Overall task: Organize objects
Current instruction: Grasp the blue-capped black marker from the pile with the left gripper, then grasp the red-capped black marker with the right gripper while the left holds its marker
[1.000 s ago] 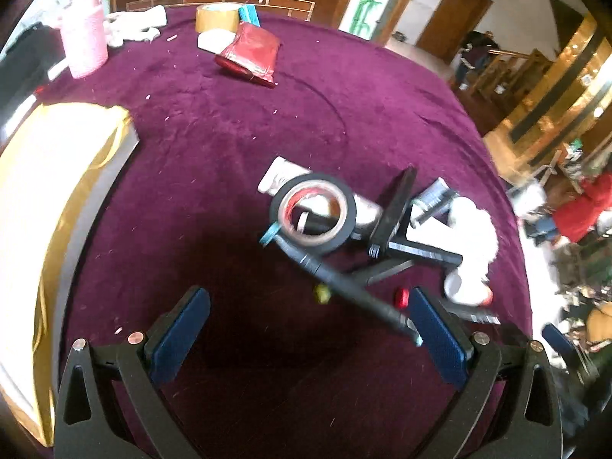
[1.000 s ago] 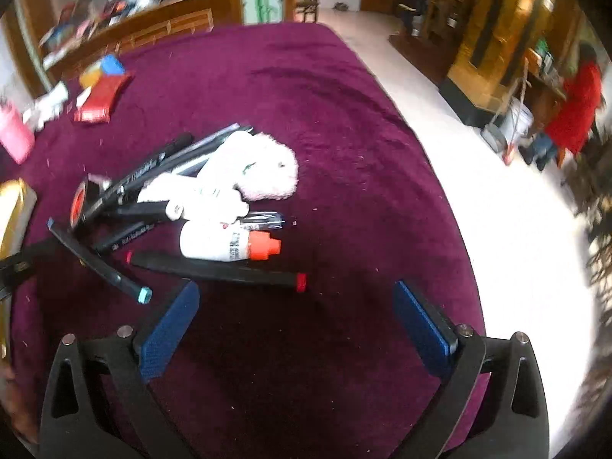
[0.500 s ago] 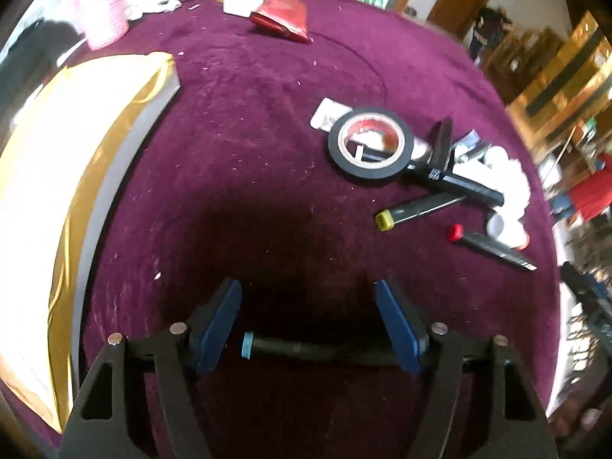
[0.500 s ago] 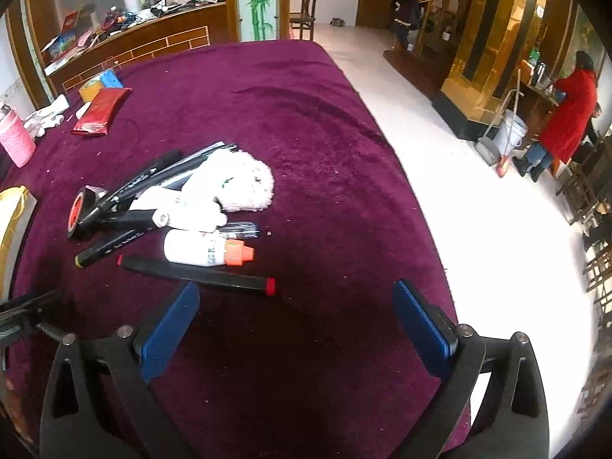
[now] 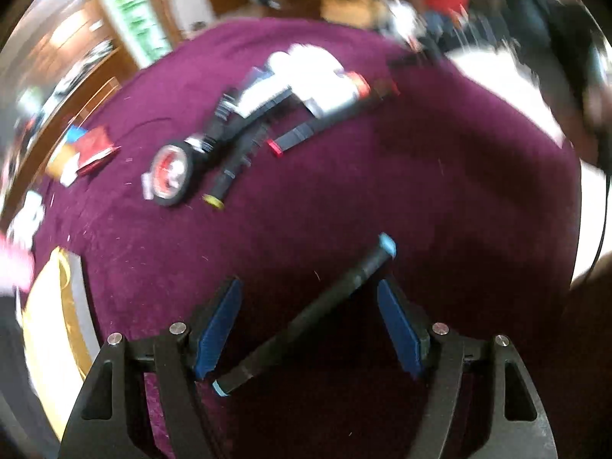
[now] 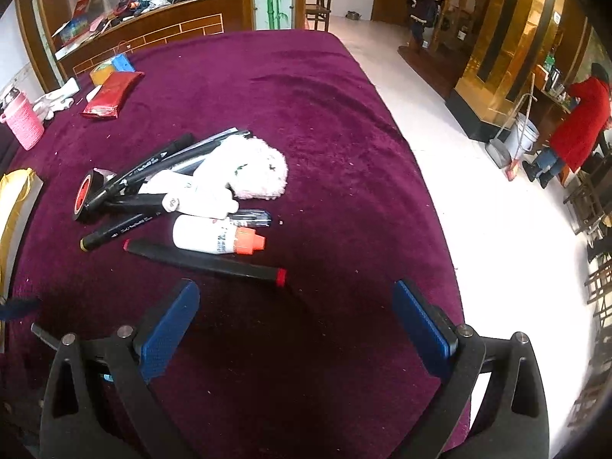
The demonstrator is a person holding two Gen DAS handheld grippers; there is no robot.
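The left gripper (image 5: 308, 286) has just been closing its fingers, and they now stand about halfway in with a black marker with pale blue ends (image 5: 306, 313) wedged slantwise between them. One end is by the base of the left finger and the other passes the tip of the right finger. It looks gripped, though the blur makes the contact hard to confirm. This marker is well apart from the heap it belongs with, low over the purple worktop (image 6: 325, 114).

The heap itself looks untouched. From the left it holds a black tape roll (image 6: 82, 197), a yellow-capped marker (image 6: 114, 233) and several more dark pens leaning on the roll. Next come a white bottle with an orange cap (image 6: 210, 235), a red-capped marker (image 6: 202, 258) lying in front of it, and a fluffy white cloth (image 6: 252, 168) at the back.

The right gripper (image 6: 295, 290) hangs just in front of the red-capped marker, fingers spread wide and holding nothing.

By my judgement the sorting is barely begun: one marker is lifted out and has no visible resting place yet. Everything else still needs separating, and the red-capped marker is the nearest candidate for the right gripper.
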